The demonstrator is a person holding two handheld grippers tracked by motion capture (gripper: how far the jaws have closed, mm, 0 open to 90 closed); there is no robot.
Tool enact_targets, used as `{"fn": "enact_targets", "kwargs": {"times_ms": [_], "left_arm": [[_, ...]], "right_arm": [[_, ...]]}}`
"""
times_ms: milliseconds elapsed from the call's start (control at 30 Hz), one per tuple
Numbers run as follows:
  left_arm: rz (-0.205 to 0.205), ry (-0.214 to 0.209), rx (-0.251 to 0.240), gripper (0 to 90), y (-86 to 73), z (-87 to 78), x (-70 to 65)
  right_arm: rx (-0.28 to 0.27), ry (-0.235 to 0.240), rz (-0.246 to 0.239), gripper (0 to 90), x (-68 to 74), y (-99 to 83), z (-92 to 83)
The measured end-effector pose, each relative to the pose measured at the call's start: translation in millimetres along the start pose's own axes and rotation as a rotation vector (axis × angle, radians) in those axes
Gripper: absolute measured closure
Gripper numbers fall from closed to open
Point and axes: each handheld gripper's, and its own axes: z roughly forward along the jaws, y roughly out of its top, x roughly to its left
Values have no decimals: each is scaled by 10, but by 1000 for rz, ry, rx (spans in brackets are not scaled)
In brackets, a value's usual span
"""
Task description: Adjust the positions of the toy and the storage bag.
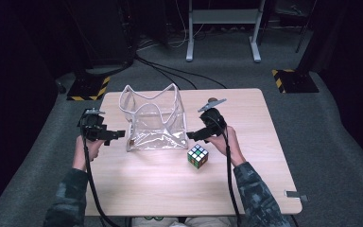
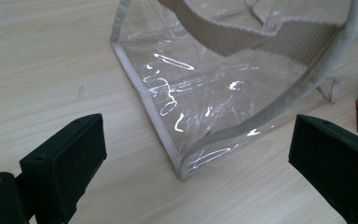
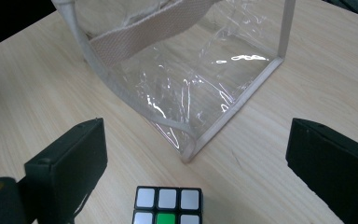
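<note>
While clear bag (image 1: 154, 124) stood upright mid-table, mouth up, left gripper (image 1: 119, 134) sat just beside bag's left bottom edge, jaws wide apart, holding nothing. Right gripper (image 1: 190, 135) just beside bag's right bottom corner, jaws spread, also holding nothing. Cube (image 1: 197, 156) near bag's front-right corner, apart from it, below right gripper. Bare wood table (image 1: 246, 179) in front of bag, free room. Grey carpet, dark surroundings, cables behind bag.

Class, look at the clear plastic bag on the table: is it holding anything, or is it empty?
Empty. Through the clear bag only the table shows, and the puzzle cube sits outside it.
</note>
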Motion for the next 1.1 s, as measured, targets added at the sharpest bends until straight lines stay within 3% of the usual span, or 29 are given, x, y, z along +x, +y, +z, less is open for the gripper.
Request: {"fn": "enact_targets", "kwargs": {"times_ms": [367, 700, 833, 933, 1100], "left_arm": [[0, -5, -17, 49, 219, -94, 28], [-13, 3, -76, 57, 507, -198, 55], [-20, -3, -85, 62, 603, -196, 69], [-26, -36, -88, 62, 656, -178, 93], [-29, -30, -83, 61, 722, -121, 125]], "right_arm": [[-16, 4, -27, 49, 6, 250, -16], [-36, -4, -56, 62, 0, 497, -13], [-44, -3, -58, 65, 1, 607, 16], [-51, -3, -56, 69, 4, 686, 40], [-43, -6, -42, 76, 5, 804, 88]]}}
